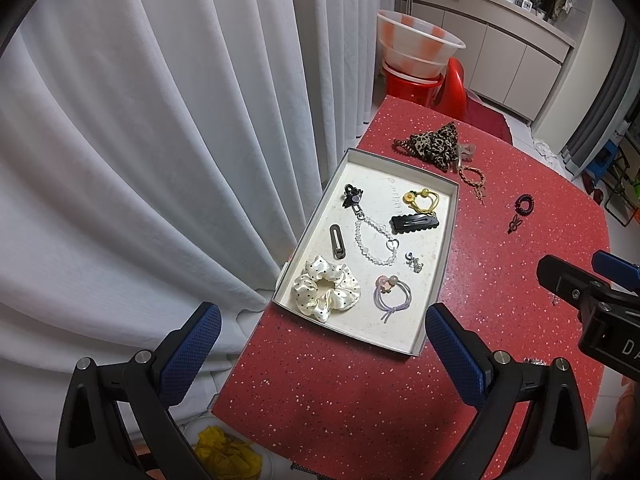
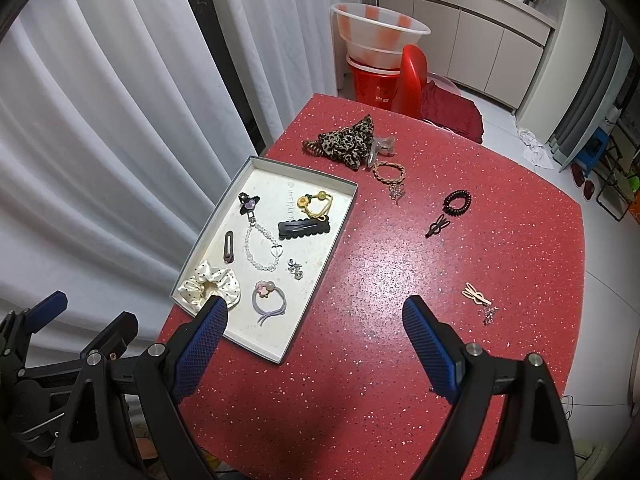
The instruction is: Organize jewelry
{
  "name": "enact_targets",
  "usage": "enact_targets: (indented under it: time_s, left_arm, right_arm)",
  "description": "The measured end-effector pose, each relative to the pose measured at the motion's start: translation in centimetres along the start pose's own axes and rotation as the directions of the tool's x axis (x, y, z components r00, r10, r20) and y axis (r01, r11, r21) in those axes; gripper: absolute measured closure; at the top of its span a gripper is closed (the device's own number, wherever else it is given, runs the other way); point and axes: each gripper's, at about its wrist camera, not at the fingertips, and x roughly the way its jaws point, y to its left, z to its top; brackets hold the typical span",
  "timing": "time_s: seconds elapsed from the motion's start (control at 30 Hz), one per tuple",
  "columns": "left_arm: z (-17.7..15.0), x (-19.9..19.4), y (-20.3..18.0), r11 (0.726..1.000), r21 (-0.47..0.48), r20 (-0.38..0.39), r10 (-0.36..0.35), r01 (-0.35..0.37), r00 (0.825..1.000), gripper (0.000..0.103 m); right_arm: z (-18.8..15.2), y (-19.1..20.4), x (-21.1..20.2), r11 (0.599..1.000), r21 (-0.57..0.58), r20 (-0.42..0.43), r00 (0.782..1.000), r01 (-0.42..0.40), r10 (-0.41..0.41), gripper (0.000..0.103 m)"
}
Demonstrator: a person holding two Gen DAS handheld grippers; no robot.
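Observation:
A white tray (image 1: 384, 332) (image 2: 260, 334) lies on the left of the red table. In it are a cream dotted scrunchie (image 1: 326, 290), a lilac hair tie (image 2: 264, 288), a black snap clip (image 2: 304, 227), a yellow hair tie (image 1: 420, 198), a bead chain (image 1: 360, 240) and a brown clip (image 2: 228, 246). Loose on the table lie a leopard scrunchie (image 2: 348, 140), a braided bracelet (image 2: 388, 164), a black spiral tie (image 2: 447, 203), a black bunny clip (image 2: 437, 225) and a pink clip (image 2: 476, 296). My left gripper (image 1: 322, 308) hangs open above the tray's near end. My right gripper (image 2: 315, 300) stands open over bare table.
White curtains (image 1: 160, 140) hang close along the table's left side. Beyond the far edge stand a red chair (image 2: 412, 76) and a basin on a red stool (image 2: 376, 36). A small silver piece (image 2: 489, 314) lies by the pink clip, near the right edge.

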Motion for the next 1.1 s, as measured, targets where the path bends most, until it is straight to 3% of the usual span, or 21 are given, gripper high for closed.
enact_targets:
  time_s: [1.1]
  left_arm:
    - [-0.07, 0.39, 0.03, 1.0, 0.005, -0.004, 0.004, -0.004, 1.0, 0.001]
  right_arm:
    - [0.14, -0.2, 0.05, 1.0, -0.008, -0.005, 1.0, -0.007, 0.007, 0.012]
